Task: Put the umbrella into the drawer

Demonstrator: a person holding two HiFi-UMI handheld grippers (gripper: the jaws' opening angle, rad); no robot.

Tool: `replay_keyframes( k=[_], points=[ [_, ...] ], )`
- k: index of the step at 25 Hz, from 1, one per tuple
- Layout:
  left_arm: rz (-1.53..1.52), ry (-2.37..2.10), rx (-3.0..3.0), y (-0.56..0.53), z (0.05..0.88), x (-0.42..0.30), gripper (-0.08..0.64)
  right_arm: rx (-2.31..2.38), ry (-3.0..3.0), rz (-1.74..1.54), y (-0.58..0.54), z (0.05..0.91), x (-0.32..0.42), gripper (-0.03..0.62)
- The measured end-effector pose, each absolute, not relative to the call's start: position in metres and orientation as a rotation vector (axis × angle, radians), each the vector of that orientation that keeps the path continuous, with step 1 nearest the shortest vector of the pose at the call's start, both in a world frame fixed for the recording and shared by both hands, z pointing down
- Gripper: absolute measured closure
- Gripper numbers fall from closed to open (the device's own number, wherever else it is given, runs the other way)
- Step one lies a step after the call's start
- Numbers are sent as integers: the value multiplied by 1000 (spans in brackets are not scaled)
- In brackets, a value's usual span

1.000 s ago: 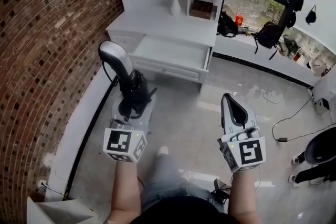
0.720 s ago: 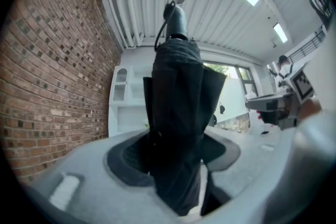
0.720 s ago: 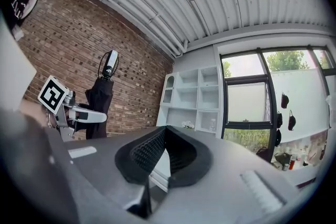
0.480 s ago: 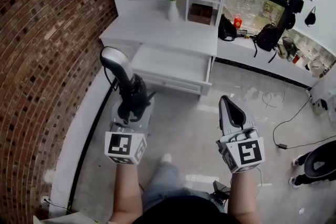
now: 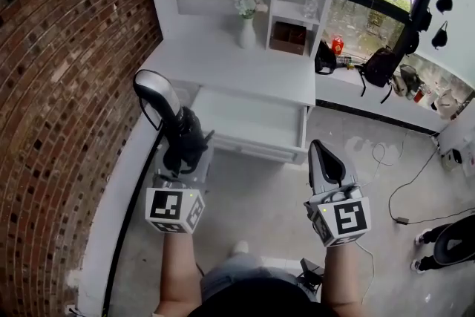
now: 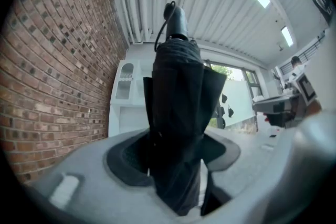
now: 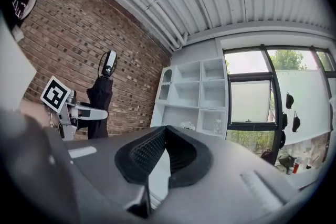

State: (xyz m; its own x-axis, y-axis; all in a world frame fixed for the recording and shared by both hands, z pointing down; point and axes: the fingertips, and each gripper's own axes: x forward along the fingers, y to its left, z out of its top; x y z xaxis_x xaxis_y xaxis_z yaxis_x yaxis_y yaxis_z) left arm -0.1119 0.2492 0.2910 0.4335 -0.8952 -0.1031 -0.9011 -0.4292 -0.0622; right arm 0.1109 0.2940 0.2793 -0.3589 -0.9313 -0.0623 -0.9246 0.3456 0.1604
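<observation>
A folded black umbrella (image 5: 183,136) with a silver-grey handle (image 5: 157,94) stands upright in my left gripper (image 5: 185,159), whose jaws are shut on its lower fabric. In the left gripper view the umbrella (image 6: 178,113) fills the middle between the grey pads. The white drawer (image 5: 249,119) is pulled out of the cabinet just ahead, between the two grippers. My right gripper (image 5: 318,148) is at the right, its tips together with nothing in them. In the right gripper view the right gripper (image 7: 164,131) faces the shelves, with the umbrella (image 7: 100,105) at far left.
The white cabinet (image 5: 223,56) carries a vase of flowers (image 5: 247,26) and open shelves above. A brick wall (image 5: 67,85) runs along the left. Bags sit on a window ledge (image 5: 378,59); cables (image 5: 386,152) lie on the floor at the right.
Both grippers have moved forward toward the cabinet, and the open drawer is now nearer. The umbrella stays upright in the left gripper.
</observation>
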Motion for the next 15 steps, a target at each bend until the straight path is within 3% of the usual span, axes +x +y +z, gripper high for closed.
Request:
replay_keyframes(
  k=[15],
  points=[
    [19,1621,-2629,168,322,-130,313,1759,-2506,-159,218,309,94,592]
  ],
)
